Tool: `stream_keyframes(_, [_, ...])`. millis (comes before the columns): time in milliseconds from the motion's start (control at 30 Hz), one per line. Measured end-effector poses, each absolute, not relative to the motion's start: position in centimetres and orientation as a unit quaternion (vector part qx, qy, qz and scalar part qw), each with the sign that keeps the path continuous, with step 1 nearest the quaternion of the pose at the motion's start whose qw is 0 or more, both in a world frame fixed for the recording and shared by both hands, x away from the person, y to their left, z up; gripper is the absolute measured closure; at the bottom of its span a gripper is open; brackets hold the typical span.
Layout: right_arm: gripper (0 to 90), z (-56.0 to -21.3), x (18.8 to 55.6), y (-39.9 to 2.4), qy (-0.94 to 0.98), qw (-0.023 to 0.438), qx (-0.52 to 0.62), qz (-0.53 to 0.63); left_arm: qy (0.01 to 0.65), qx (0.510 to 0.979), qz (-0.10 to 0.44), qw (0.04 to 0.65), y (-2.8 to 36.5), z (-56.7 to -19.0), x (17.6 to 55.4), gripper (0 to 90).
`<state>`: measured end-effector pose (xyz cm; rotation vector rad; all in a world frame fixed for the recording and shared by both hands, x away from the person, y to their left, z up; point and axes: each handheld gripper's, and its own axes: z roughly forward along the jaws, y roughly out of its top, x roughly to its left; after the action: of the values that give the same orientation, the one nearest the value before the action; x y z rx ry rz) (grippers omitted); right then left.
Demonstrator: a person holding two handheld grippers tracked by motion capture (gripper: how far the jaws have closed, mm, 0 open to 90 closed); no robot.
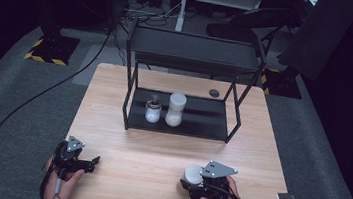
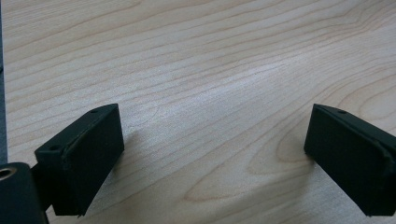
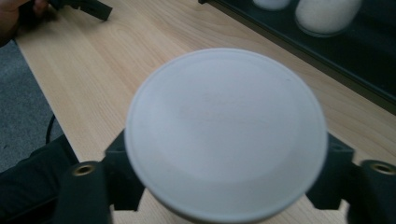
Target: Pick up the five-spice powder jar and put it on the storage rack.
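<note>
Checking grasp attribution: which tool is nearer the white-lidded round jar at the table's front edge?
Right. The right tool is shut on the white-lidded round jar, one jaw on each side of it. The left tool sits open over bare wood at the front left, well apart from it.

Left black two-jaw tool [image 1: 87, 163] rests low at the near edge, jaws spread wide with nothing between them, hand wrapped behind it. Right black two-jaw tool [image 1: 190, 180] has its jaws clamped either side of a load, hand gripping from behind.

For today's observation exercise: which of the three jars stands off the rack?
The white-lidded jar between the right gripper jaws, on the table's near edge; the other two stand inside the black rack.
</note>
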<state>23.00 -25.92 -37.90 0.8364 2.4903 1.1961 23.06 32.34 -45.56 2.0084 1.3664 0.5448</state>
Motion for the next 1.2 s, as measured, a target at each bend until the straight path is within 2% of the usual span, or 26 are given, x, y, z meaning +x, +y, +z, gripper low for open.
stream_keyframes(600, [33.7,-36.7,23.6,-26.2,0.854,0.128,0.287,0.414,0.52,0.764,0.207,0.32,32.3,-45.6,23.1,4.2])
stream_keyframes(1200, [33.7,-32.4,25.9,-27.1,0.848,0.153,0.278,0.425,0.521,0.764,0.208,0.32,32.3,-45.6,23.1,3.9])
